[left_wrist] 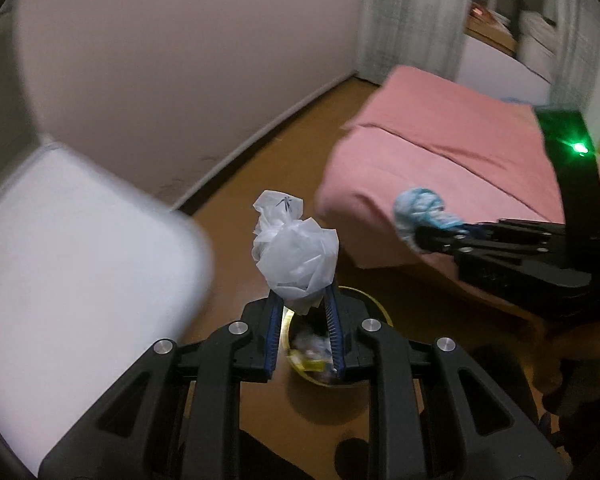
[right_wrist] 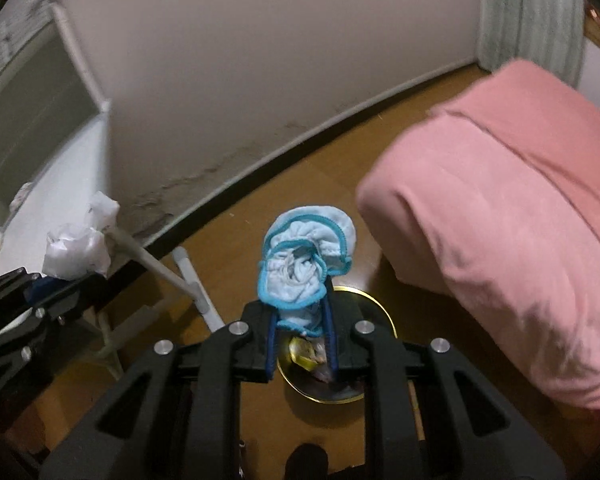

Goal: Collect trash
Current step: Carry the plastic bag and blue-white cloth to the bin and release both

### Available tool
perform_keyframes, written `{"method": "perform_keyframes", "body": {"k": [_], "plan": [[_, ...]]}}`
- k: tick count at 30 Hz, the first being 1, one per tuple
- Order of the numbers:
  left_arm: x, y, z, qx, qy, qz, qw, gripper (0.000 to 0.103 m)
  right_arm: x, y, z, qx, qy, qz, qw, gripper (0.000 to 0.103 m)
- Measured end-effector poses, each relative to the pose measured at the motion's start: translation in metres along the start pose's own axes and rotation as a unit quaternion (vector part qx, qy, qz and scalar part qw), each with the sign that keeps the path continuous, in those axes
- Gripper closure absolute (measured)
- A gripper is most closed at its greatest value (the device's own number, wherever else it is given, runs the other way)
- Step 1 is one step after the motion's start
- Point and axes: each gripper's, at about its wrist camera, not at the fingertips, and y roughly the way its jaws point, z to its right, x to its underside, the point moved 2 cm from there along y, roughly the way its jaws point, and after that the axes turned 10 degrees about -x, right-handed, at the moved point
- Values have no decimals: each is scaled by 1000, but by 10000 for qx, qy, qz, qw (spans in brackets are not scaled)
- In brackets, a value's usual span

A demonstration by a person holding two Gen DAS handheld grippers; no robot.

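My left gripper [left_wrist: 302,300] is shut on a crumpled white plastic bag [left_wrist: 296,248], held above a gold-rimmed trash bin [left_wrist: 374,308] that holds several scraps. My right gripper [right_wrist: 300,312] is shut on a bunched light-blue cloth with turquoise trim [right_wrist: 306,256], also held over the bin [right_wrist: 380,308]. In the left wrist view the right gripper [left_wrist: 420,236] comes in from the right with the cloth [left_wrist: 418,206]. In the right wrist view the left gripper [right_wrist: 60,284] sits at the left with the white bag [right_wrist: 80,248].
A bed with a pink cover [left_wrist: 440,160] [right_wrist: 508,200] stands right of the bin. A white table top [left_wrist: 72,264] is at the left, its white legs [right_wrist: 192,280] showing near the bin. A wall with a baseboard [right_wrist: 300,136] runs behind on the wood floor.
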Motion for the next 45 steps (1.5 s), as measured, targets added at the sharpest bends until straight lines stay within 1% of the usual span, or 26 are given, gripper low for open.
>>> {"method": "perform_keyframes", "body": {"k": [4, 8, 10, 13, 15, 18, 20, 22, 27, 31, 32, 33, 34, 35, 36, 44, 45], "plan": [[8, 40, 31, 417, 215, -248, 9986, 83, 16, 26, 36, 78, 312, -287, 9991, 85], [25, 91, 48, 592, 376, -497, 9963, 83, 29, 57, 63, 116, 560, -569, 9967, 85], [32, 115, 50, 564, 336, -649, 9957, 83, 38, 77, 75, 95, 712, -717, 9948, 85], [40, 154, 59, 478, 423, -834, 9945, 83, 53, 105, 89, 67, 868, -961, 9916, 85], [48, 175, 60, 558, 364, -1031, 9924, 83, 62, 122, 96, 54, 929, -1114, 9894, 85], [60, 194, 61, 533, 321, -1183, 9910, 83, 76, 143, 104, 20, 1069, -1286, 9859, 85], [65, 207, 61, 597, 196, -1297, 9896, 83, 83, 156, 111, 12, 1162, -1375, 9837, 85], [69, 216, 60, 548, 138, -1404, 9885, 83, 87, 164, 115, 9, 1201, -1430, 9824, 85], [74, 228, 63, 510, 151, -1485, 9875, 83, 88, 176, 121, -15, 1268, -1482, 9808, 85], [72, 227, 64, 522, 167, -1486, 9874, 83, 84, 173, 120, -50, 1241, -1430, 9819, 84], [71, 227, 65, 529, 176, -1471, 9875, 80, 83, 171, 119, -75, 1253, -1401, 9821, 80], [71, 227, 65, 520, 204, -1460, 9877, 72, 82, 170, 120, -67, 1268, -1374, 9823, 75], [70, 226, 65, 519, 232, -1439, 9880, 65, 83, 167, 121, -59, 1283, -1338, 9827, 61], [70, 225, 65, 523, 231, -1410, 9884, 52, 81, 164, 122, -73, 1290, -1274, 9834, 51], [70, 224, 64, 536, 215, -1365, 9890, 48, 79, 162, 122, -83, 1284, -1242, 9839, 50], [69, 216, 60, 529, 208, -1317, 9897, 48, 68, 146, 117, -76, 1224, -1071, 9867, 50], [68, 214, 60, 520, 210, -1299, 9899, 46, 66, 140, 115, -74, 1218, -1030, 9872, 50]]}}
